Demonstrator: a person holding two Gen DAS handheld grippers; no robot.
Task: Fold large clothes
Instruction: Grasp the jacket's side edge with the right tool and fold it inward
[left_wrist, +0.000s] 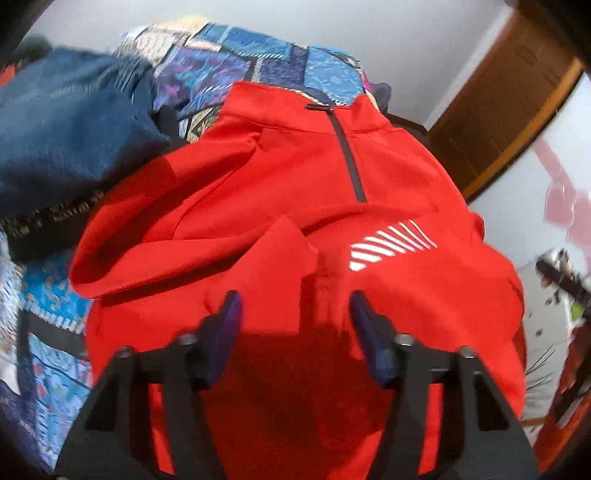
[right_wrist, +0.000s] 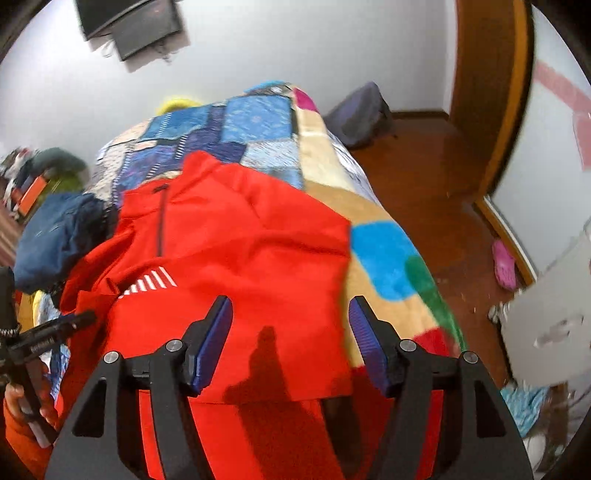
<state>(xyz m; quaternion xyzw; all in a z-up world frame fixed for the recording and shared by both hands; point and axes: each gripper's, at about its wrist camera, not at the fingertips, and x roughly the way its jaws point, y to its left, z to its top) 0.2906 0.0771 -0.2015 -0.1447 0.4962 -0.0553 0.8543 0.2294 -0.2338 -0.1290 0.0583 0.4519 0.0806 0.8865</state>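
Your left gripper (left_wrist: 293, 314) and right gripper (right_wrist: 290, 317) both hang with fingers spread and nothing between them, over one red zip-neck pullover (left_wrist: 295, 206) lying face-up on the patchwork quilt (right_wrist: 258, 125). One blue garment (left_wrist: 70, 140), possibly denim through the blur, sits heaped beside the pullover's shoulder, and one sleeve (left_wrist: 207, 254) is folded across its chest.

Both grippers wear the same kit: the left gripper (left_wrist: 293, 301) and right gripper (right_wrist: 290, 308) show matte black angular frames, silver round screw heads, ribbed dark-blue finger pads (right_wrist: 216, 341), and there's an orange sleeve (right_wrist: 22, 435).
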